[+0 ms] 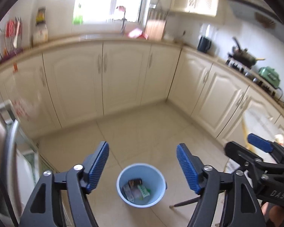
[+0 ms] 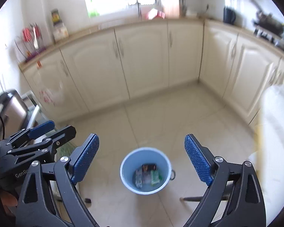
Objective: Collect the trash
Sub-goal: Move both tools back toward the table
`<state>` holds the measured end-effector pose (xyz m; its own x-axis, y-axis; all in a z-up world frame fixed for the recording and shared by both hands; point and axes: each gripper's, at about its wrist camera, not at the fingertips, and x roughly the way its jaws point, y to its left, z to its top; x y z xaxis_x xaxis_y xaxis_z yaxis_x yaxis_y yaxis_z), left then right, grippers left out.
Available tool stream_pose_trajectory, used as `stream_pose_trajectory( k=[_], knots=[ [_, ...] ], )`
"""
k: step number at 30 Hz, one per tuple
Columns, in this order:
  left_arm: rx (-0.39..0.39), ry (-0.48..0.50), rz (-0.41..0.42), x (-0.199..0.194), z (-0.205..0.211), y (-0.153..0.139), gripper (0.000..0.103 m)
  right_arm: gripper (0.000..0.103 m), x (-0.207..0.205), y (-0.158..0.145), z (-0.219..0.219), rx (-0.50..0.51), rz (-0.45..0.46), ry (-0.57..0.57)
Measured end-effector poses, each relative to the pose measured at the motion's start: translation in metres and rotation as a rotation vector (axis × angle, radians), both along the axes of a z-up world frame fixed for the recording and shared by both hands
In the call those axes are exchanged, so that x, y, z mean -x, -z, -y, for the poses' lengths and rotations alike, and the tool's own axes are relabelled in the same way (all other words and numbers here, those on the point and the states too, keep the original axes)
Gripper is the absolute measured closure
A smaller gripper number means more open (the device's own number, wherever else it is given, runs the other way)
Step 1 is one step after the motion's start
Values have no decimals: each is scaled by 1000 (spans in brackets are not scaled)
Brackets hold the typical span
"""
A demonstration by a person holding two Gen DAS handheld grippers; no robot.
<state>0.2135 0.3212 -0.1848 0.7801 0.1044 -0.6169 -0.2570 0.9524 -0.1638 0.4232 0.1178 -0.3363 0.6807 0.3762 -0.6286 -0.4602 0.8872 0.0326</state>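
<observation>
A light blue bucket (image 1: 141, 184) stands on the tiled floor below both grippers. Inside it lie a dark can (image 1: 134, 182), a green packet (image 1: 143, 190) and other wrappers. My left gripper (image 1: 143, 166) is open above the bucket, nothing between its blue pads. In the right wrist view the same bucket (image 2: 145, 170) sits between the fingers of my right gripper (image 2: 142, 158), which is open wide and empty. Each gripper shows at the edge of the other's view: the right gripper (image 1: 242, 145) and the left gripper (image 2: 56, 126).
Cream cabinets (image 1: 123, 79) line the back and right walls under a cluttered counter (image 1: 104, 36). A stove with a pan (image 1: 244, 56) is at the right. A steel appliance (image 1: 1, 143) stands at the left, and a thin chair leg (image 1: 185, 202) slants right of the bucket.
</observation>
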Motion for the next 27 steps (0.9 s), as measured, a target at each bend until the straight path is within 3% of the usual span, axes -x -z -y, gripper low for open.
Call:
stream_pose_trajectory(
  k=[5,10,15,21,23,27],
  knots=[
    [-45,29,133,57,56,-65,21,3,75,-74,36,6,167,67],
    [-74,66,257,123,98,-108,12,0,153,-141,77,-35,297,122],
    [-86,75,348,194,136,-120,5,0,228,-189,109,-21,421,201],
    [-118,119,427,310,162,-101,1,0,298,-224,140,-34,510,299],
    [-133,125,442,373,162,-82,1,0,317,-230,151,-39,532,316],
    [-146,144,475,432,177,-76,1,0,350,-242,174,-63,551,342]
  ],
)
